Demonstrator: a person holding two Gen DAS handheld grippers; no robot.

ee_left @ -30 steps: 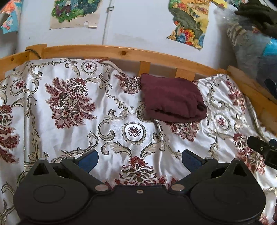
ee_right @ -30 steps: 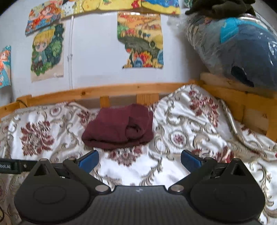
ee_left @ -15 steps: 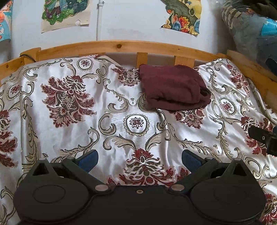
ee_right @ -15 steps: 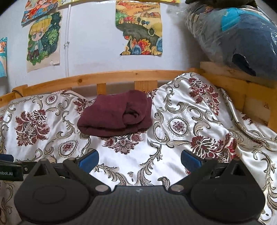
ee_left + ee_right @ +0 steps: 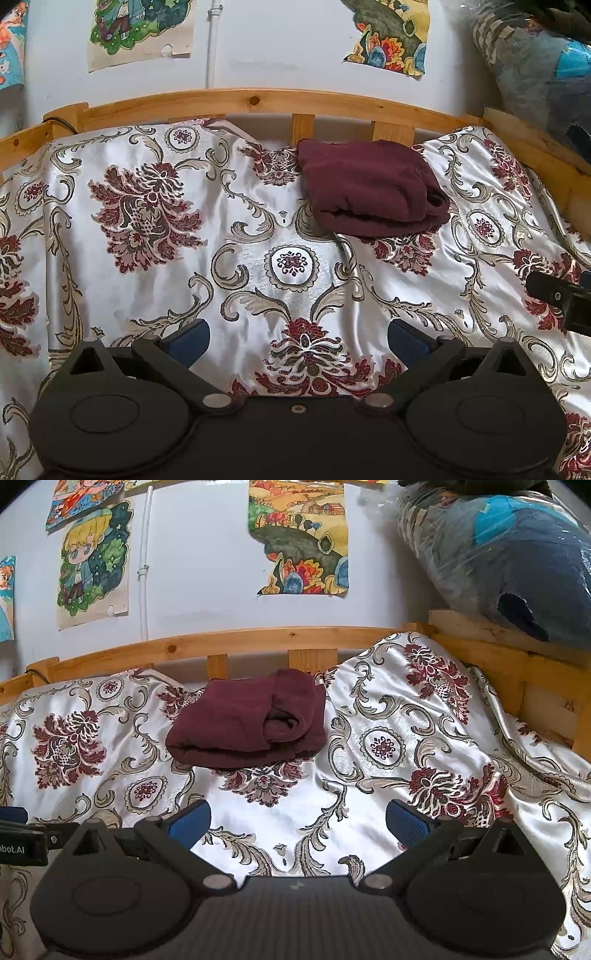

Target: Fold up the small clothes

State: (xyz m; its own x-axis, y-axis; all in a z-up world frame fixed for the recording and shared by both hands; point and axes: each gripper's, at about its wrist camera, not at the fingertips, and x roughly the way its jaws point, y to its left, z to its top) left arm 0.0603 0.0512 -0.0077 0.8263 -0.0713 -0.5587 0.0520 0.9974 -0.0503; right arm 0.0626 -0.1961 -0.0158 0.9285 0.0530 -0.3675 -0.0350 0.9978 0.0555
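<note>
A dark maroon garment point(image 5: 369, 192) lies folded into a compact bundle on the patterned bedspread, close to the wooden rail at the back. In the right wrist view the same garment point(image 5: 251, 720) sits left of centre, its folded edge facing me. My left gripper point(image 5: 298, 341) hangs open over the bedspread, well short of the garment, with nothing between its blue pads. My right gripper point(image 5: 298, 821) is open too and holds nothing. Part of the right gripper shows at the right edge of the left wrist view, and part of the left gripper shows at the left edge of the right wrist view.
A shiny white bedspread point(image 5: 155, 258) with red and gold flowers covers the bed. A wooden bed rail point(image 5: 258, 101) runs along the back and down the right side. A plastic-wrapped bundle of bedding point(image 5: 498, 554) rests on the right rail. Drawings hang on the white wall.
Both grippers have drawn back from the garment and tilted upward a little, so more bedspread and wall show. The folded garment has stayed in place. Both grippers stay open.
</note>
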